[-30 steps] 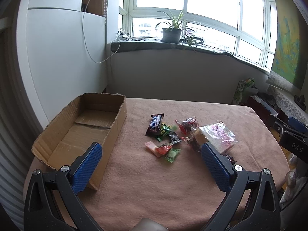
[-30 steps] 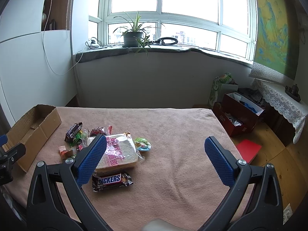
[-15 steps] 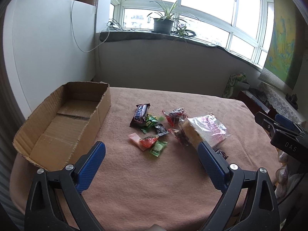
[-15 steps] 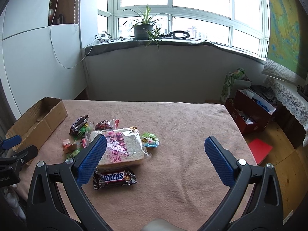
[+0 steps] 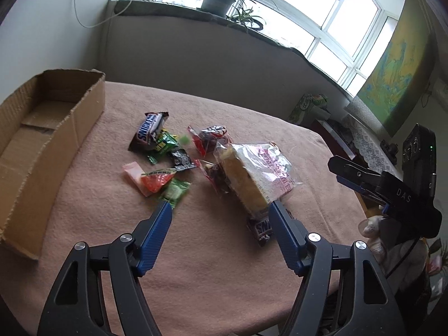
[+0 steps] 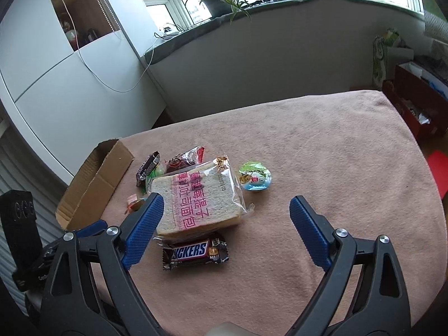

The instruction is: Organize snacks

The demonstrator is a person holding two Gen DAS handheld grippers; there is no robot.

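Observation:
Snacks lie in a pile on the pink tablecloth: a bagged bread loaf, a Snickers bar in front of it, a second Snickers, several small candies, and a round jelly cup. An empty cardboard box stands at the left. My left gripper is open and empty, just in front of the bread and candies. My right gripper is open and empty above the bread and Snickers.
The table's right edge drops to a floor with a red box and a red mat. A windowsill with a potted plant runs behind. A white cabinet stands left.
Both grippers have moved forward and tilted down toward the snack pile. The left jaws have narrowed somewhat. Nothing has been picked up.

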